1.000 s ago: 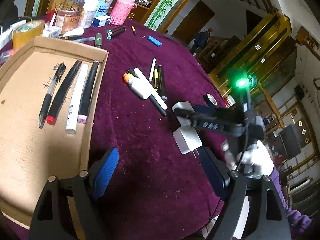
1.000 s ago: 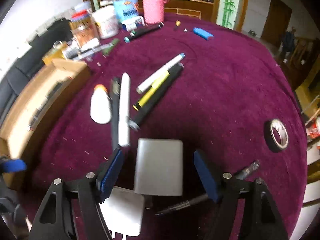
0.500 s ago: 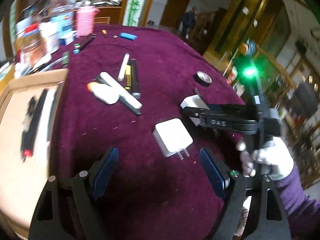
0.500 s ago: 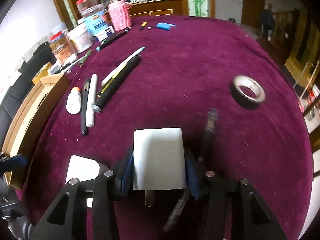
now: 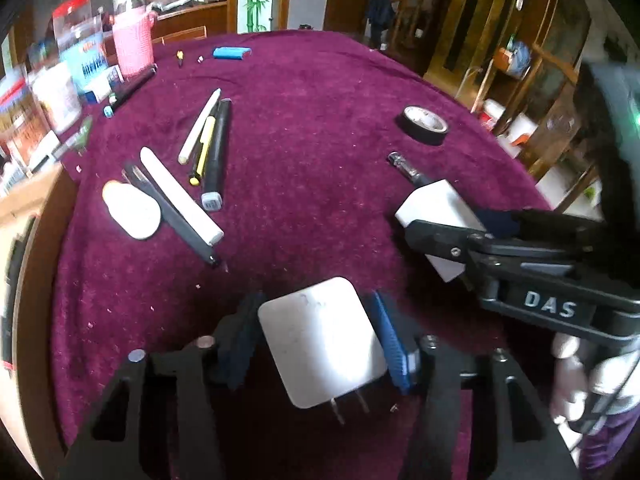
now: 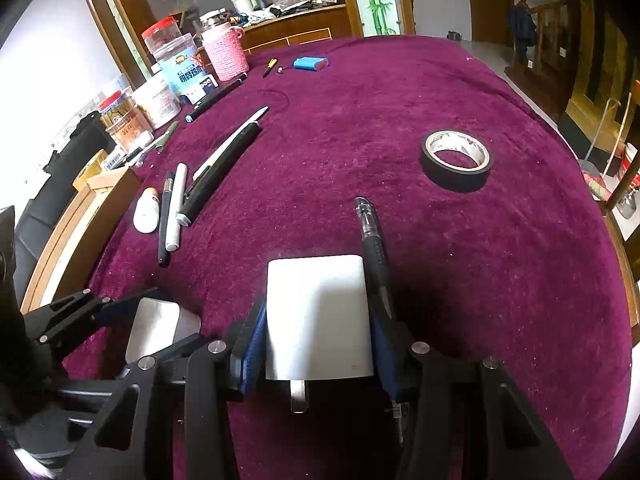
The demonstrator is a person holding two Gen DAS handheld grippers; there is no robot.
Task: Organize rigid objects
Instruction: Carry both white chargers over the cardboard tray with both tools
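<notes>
My left gripper (image 5: 314,336) is shut on a white plug adapter (image 5: 320,340) with its prongs toward me, low over the maroon tablecloth (image 5: 304,168). My right gripper (image 6: 316,336) is shut on a second white plug adapter (image 6: 318,312); it also shows in the left wrist view (image 5: 436,216). A black gel pen (image 6: 370,240) lies beside the right adapter. Several pens and markers (image 5: 208,152) and a white glue bottle (image 5: 130,210) lie in a cluster to the left.
A roll of black tape (image 6: 456,160) lies to the right. A cardboard tray (image 6: 68,232) sits at the left edge. Jars, a pink sleeved cup (image 6: 226,52) and a blue lighter (image 6: 310,63) stand at the far side.
My left gripper has moved to the nearer adapter and shut on it. My right gripper shut on the other adapter and holds it.
</notes>
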